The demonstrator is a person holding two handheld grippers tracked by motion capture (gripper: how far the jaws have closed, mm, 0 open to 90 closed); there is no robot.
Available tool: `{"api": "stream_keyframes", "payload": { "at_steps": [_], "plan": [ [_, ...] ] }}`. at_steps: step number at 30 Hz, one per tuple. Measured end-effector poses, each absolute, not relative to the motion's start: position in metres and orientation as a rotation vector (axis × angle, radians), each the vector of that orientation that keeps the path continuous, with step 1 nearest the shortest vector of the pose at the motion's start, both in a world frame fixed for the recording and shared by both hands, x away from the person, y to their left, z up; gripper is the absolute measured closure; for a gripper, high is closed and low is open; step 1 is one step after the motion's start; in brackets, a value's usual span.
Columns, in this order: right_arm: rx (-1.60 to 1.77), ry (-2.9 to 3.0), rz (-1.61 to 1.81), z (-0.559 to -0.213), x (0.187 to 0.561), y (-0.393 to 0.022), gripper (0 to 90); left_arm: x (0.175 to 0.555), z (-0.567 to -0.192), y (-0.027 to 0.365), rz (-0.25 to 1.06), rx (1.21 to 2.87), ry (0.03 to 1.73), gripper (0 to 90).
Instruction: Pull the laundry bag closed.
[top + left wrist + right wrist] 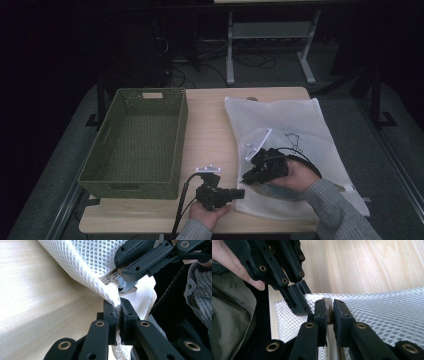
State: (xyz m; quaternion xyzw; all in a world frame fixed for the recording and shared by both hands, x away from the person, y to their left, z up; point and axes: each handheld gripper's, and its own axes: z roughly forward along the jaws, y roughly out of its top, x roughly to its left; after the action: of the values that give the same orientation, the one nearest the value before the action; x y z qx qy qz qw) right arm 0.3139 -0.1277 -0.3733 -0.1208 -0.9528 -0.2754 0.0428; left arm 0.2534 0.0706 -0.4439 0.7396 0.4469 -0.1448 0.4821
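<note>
Left gripper (118, 315) was clamped on the near left corner of the white mesh bag (280, 125), which lay flat on the right half of the wooden table (210, 125). My right gripper (330, 312) had closed on what looked like the zipper pull (112, 278) just beside that corner, both sets of jaws almost touching. From there the zipper seam seemed to run along the bag's near edge, away to my right, so I judged the right hand should draw that way while the left anchored. Left of the bag sat a green woven basket (97, 155), empty.
</note>
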Motion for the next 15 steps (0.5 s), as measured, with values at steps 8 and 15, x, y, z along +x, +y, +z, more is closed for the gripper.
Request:
{"api": "stream_keyframes", "payload": {
  "at_steps": [8,15],
  "plan": [
    [-0.368,-2.925,-0.850,-0.3698,0.3117,-0.1303,81.2,0.2548,-0.4417,0.0684,-0.348,1.802,1.098,84.4],
    [-0.372,-2.936,-0.833,-0.3659,0.3090,-0.1358,81.4,0.2529,-0.4428,0.0717,-0.340,1.780,1.113,87.2]
  ]
}}
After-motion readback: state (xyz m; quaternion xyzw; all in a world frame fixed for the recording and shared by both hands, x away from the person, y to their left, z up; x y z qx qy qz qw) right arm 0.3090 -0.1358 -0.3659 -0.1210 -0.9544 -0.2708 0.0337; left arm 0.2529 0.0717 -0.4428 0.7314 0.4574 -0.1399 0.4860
